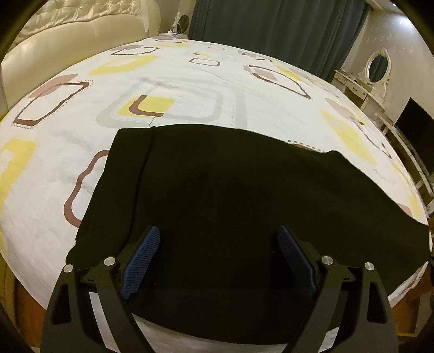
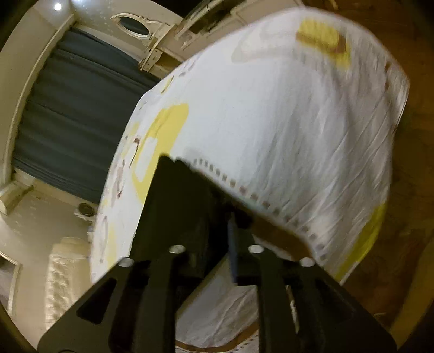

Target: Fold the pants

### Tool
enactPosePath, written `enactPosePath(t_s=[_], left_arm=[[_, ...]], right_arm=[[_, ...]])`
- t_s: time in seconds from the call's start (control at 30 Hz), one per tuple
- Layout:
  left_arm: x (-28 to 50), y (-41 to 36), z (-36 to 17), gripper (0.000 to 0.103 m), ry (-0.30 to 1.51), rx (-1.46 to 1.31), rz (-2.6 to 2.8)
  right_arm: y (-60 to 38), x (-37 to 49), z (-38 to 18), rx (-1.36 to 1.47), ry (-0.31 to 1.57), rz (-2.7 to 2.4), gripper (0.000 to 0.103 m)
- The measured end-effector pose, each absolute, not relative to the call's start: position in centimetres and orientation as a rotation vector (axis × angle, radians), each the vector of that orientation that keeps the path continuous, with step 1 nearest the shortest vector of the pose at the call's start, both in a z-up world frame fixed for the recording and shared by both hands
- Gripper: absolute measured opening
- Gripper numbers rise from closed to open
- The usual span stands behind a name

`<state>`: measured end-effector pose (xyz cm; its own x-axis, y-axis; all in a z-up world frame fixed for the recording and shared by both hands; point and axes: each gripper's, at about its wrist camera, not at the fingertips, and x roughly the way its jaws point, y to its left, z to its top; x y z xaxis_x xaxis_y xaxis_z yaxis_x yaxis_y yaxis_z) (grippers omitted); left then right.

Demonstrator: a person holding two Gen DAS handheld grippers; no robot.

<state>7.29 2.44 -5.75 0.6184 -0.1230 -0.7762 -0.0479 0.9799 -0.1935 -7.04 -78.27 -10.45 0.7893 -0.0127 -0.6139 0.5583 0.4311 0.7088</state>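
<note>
Trouble from my left wrist view would come from the hover: my left gripper [image 1: 218, 241] stands with jaws spread wide and empty above the black pants [image 1: 217, 195], which lie flat across the near edge of the patterned bedsheet [image 1: 190, 81], so a careless close could pinch sheet along with cloth and drag both. A cream headboard [image 1: 67, 32], dark curtain [image 1: 271, 24] and a white dressing table [image 1: 363, 81] stand well apart, nothing blocking me. Over on my right wrist view, blurred, the right gripper [image 2: 217, 217] has its jaws only narrowly parted with dark pants fabric [image 2: 187, 206] between them; I cannot tell whether the pads still press it. I judge the corner may slip free and spoil the fold. Bare wooden floor [image 2: 407, 190] lies beyond the bed's edge.
</note>
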Motion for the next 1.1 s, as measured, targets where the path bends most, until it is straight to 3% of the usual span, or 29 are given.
enactPosePath(t_s=[0.03,0.07,0.57,0.6,0.63,0.67,0.7,1.1], left_arm=[[7.2,2.6,-5.5,0.088,0.902,-0.212,-0.047],[7.1,2.6,-5.4,0.088,0.899,-0.217,-0.049],[6.7,6.3,-3.5,0.088,0.872,-0.257,0.008],[6.7,6.5,-3.5,0.088,0.873,-0.259,0.014],[6.8,6.8,-3.6,0.088,0.874,-0.255,0.020],[6.8,7.0,-3.6,0.088,0.875,-0.248,0.024],[6.9,7.1,-3.6,0.088,0.875,-0.245,0.027],[5.6,8.4,-2.5,0.088,0.874,-0.267,0.019]], right_arm=[[-78.7,-7.1,-10.0,1.062,0.585,-0.381,0.046],[-79.3,-6.5,-9.9,1.061,0.603,-0.358,0.054],[-81.0,0.8,-11.9,1.064,0.799,-0.029,0.060],[-80.5,1.1,-11.7,1.019,0.831,-0.034,0.058],[-79.7,1.7,-11.4,0.954,0.873,-0.043,0.050],[-78.9,2.3,-11.2,0.892,0.925,-0.044,0.030],[-78.2,2.7,-11.1,0.860,0.962,-0.043,0.021],[-76.1,2.1,-4.2,0.709,0.910,-0.176,0.017]])
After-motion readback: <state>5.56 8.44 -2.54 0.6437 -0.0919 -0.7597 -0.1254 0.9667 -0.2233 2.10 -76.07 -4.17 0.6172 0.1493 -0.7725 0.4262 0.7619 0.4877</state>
